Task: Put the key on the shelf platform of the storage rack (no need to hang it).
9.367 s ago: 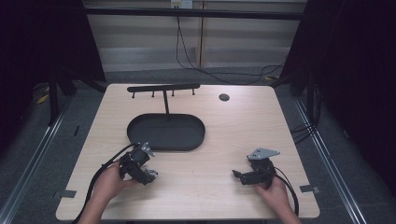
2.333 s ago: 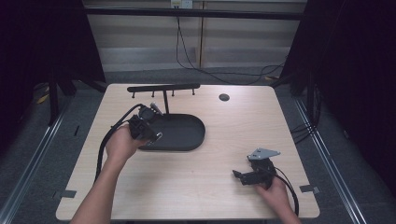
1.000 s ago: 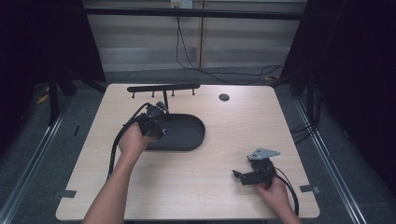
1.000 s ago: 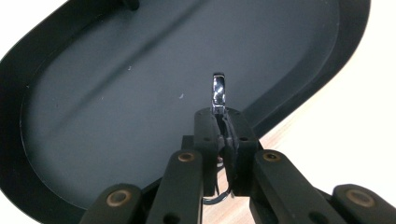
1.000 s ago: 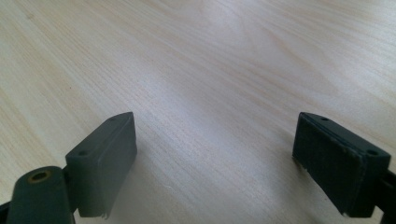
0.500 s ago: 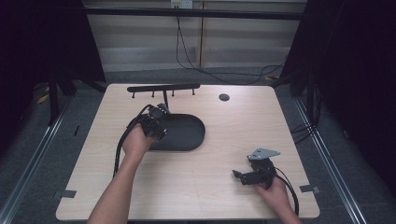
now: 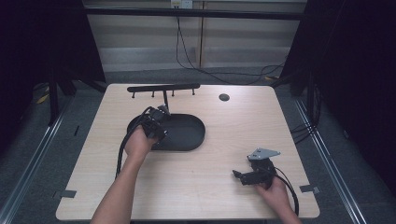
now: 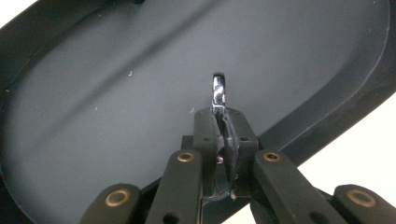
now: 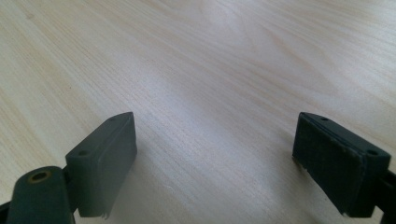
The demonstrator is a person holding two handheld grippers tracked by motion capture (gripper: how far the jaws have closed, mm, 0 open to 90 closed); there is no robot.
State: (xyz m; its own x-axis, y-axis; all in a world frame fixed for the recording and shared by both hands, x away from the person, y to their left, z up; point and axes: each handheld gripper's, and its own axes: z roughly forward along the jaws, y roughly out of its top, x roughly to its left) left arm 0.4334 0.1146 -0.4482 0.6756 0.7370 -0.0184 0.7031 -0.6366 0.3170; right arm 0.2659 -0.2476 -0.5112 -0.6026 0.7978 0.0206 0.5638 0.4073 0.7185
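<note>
Left gripper (image 7: 156,125): I am holding it over the left end of the black tray (image 7: 191,140). Its jaws are squeezing tight on a small shiny metal piece (image 8: 218,93), which is sticking up out of the tips. I cannot tell what the piece is; it looks like a thin ring or hook seen from its edge.

Left hand (image 7: 137,143): my arm is reaching forward from the bottom of the table (image 7: 233,121), and my hand is wrapping around the back of the tool, tipping it down toward the tray floor.

Rack (image 7: 163,87): a black bar with little pegs is standing just behind the tray, on a thin post.

What could go wrong: I think the shiny piece could slip, because the jaws are only pinching its bottom edge. If I open too high, it could bounce on the hard tray and roll away. If I swing toward the rack, the tool or its cable could bump the post.

Right gripper (image 7: 252,175): it is resting low on the bare wood near the front right of the table. Its jaws are standing wide apart with nothing between them.

Right hand (image 7: 275,193): it is holding the tool from behind, near the table edge, well apart from the tray.
</note>
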